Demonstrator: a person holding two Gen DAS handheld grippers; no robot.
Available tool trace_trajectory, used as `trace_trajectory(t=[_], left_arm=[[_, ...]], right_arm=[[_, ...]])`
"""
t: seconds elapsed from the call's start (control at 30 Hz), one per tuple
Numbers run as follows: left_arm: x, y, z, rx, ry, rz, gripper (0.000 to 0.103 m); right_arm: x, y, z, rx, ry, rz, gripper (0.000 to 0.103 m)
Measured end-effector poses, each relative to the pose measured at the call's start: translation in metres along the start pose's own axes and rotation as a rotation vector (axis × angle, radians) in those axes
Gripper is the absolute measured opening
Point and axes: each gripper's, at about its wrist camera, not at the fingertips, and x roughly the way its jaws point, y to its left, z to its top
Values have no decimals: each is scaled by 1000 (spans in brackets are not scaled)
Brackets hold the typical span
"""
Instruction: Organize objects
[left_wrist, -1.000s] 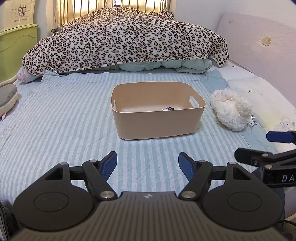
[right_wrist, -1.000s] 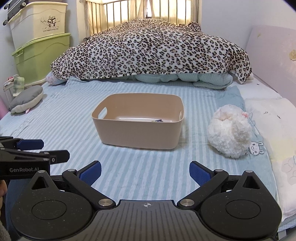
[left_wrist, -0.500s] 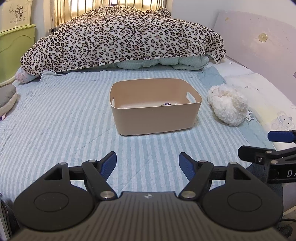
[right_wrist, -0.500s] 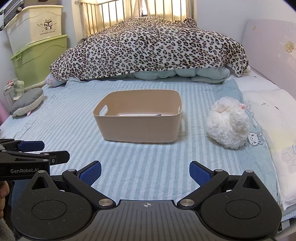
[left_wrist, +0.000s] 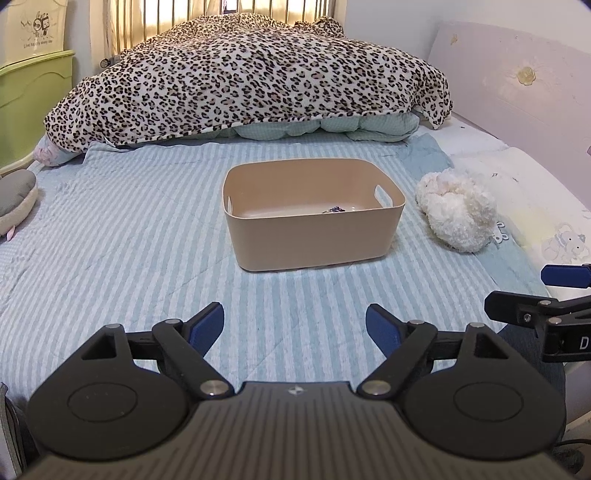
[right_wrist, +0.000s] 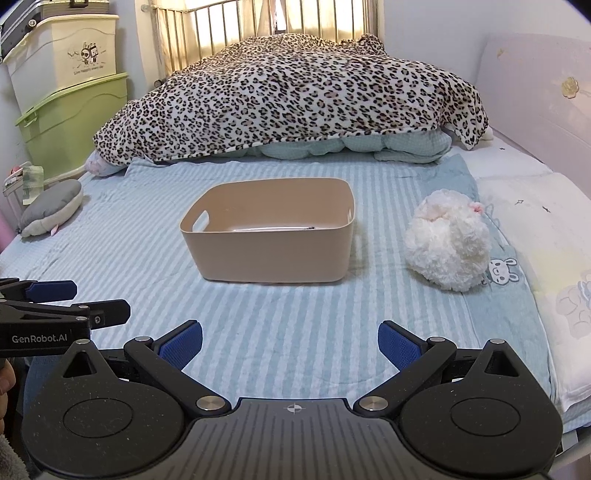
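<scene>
A tan plastic bin (left_wrist: 314, 240) (right_wrist: 269, 254) stands in the middle of the striped bed, with a small dark object (left_wrist: 333, 209) on its floor. A white fluffy plush toy (left_wrist: 458, 210) (right_wrist: 447, 243) lies on the bed to the bin's right. My left gripper (left_wrist: 295, 325) is open and empty, well short of the bin. My right gripper (right_wrist: 290, 343) is open and empty, also short of the bin. Each gripper shows at the edge of the other's view.
A leopard-print blanket (left_wrist: 240, 81) is heaped across the far side of the bed. A grey cushion (right_wrist: 51, 212) lies at the left edge. Green and cream storage boxes (right_wrist: 70, 92) stand at the left. A pink headboard (right_wrist: 535, 92) and pillows (right_wrist: 535, 221) are on the right.
Both grippers have drawn back from the bin and risen a little; the bin and plush toy look farther away. Both stay open.
</scene>
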Motion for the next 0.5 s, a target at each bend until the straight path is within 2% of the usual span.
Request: trace_trajectory(t=[0.27, 0.5], left_arm=[[4, -1, 0, 3, 9, 4, 93], [9, 1, 2, -1, 16, 2, 93]], right_arm=[[5, -1, -2, 4, 15, -4, 103], [11, -3, -1, 9, 25, -3, 103]])
